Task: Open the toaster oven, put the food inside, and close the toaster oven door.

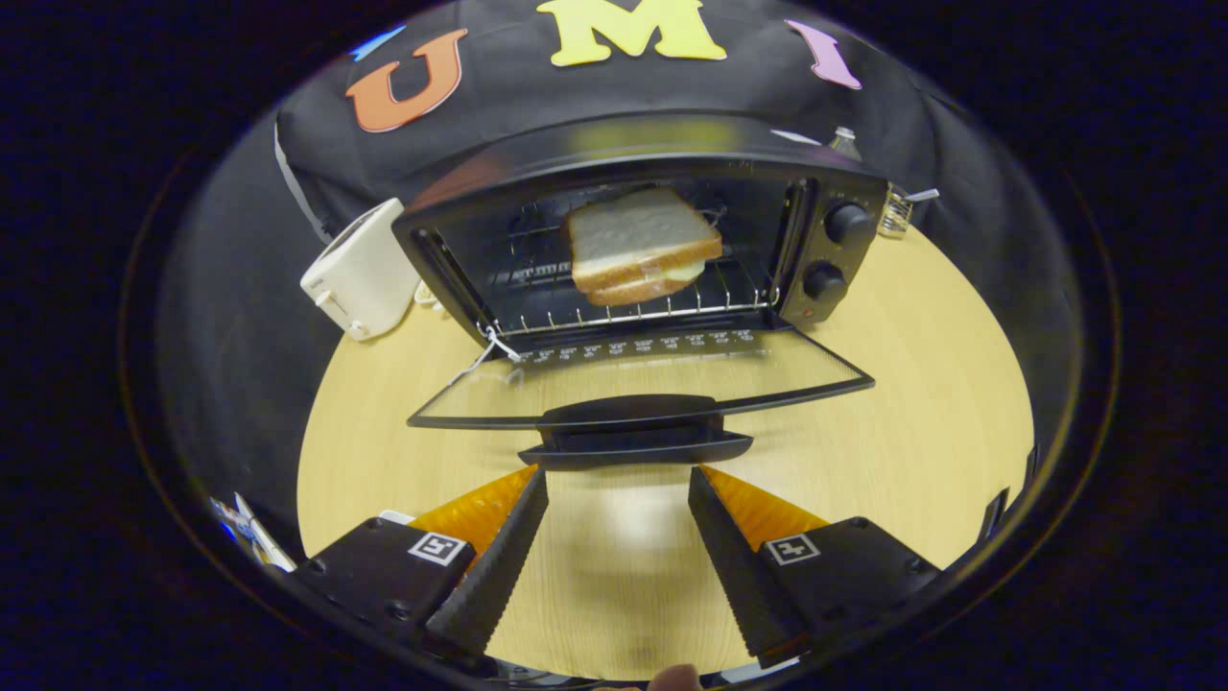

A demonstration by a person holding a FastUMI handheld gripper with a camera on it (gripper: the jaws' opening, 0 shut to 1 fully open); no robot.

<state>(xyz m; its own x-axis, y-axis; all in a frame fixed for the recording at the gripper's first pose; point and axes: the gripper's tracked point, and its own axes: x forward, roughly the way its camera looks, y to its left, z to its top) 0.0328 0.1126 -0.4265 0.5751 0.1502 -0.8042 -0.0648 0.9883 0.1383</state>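
The sandwich (pixel 641 245), two slices of white bread with a pale filling, lies on the wire rack (pixel 633 309) inside the toaster oven (pixel 643 230), roughly centred in the cavity and tilted slightly. The food-loading step therefore appears complete. The oven door (pixel 641 384) is fully lowered, lying nearly flat toward the tongs, with its dark handle (pixel 635 432) at the leading edge. A short white cord or tag (pixel 491 347) hangs at the door's left hinge corner.

The tongs (pixel 619 485) are spread apart and hold nothing. Their tips sit just short of the door handle, one to each side of its middle, not touching it.

Judged status: opening done, loading done, closing not yet done. The remaining step is to raise the door by its handle until it seats against the oven front.

The oven stands on a pale wooden worktop (pixel 911 384). A white pop-up toaster (pixel 363 269) stands just beside the oven's left side. A small glass container (pixel 894 213) stands behind the oven's right corner, near the two control knobs (pixel 837 251).
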